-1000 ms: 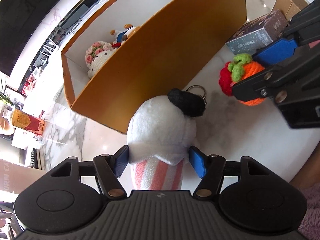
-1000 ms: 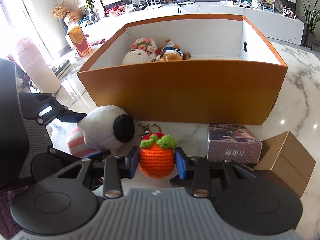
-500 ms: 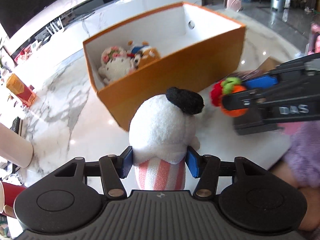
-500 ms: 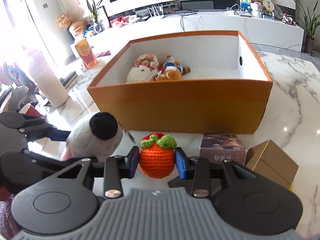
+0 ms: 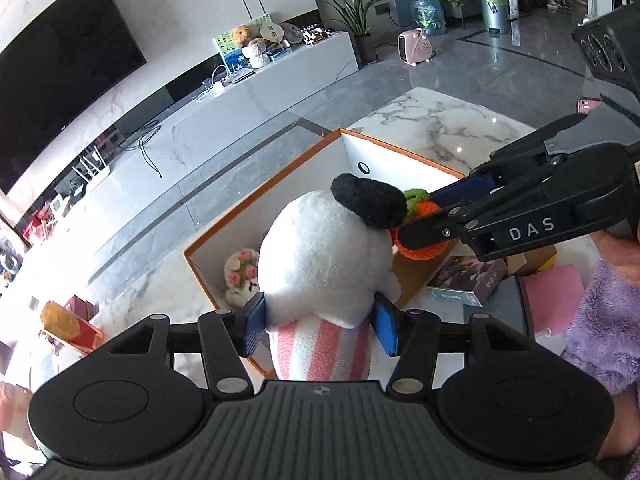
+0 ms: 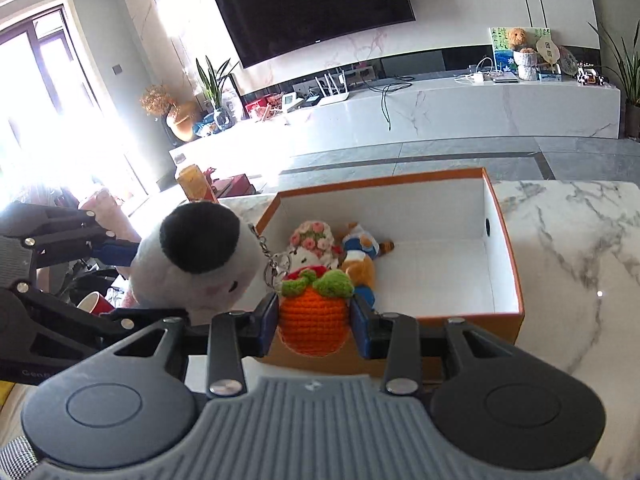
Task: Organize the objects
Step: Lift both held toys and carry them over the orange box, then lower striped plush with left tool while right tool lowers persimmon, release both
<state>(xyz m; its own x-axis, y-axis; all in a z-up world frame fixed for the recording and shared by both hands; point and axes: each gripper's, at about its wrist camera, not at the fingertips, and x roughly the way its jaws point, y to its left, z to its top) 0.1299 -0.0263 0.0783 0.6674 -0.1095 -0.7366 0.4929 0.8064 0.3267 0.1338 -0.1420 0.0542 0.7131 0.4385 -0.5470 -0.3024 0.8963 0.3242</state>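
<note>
The left gripper [image 5: 320, 322] clamps a white plush toy [image 5: 324, 256] with a pink-striped body, held in the air over the near left corner of the orange box [image 6: 508, 264]. The right gripper [image 6: 314, 320] pinches an orange crocheted fruit [image 6: 314, 320] above the box's near edge. A flower-topped plush [image 6: 310, 242] and what appears to be a small bear [image 6: 360, 256] lie against the box's left wall. The box sits on a marble table [image 6: 580, 248].

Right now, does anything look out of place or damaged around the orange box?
Nothing stands out. The white plush and crocheted orange are held cleanly over the orange box, which looks intact, toys lying inside.
</note>
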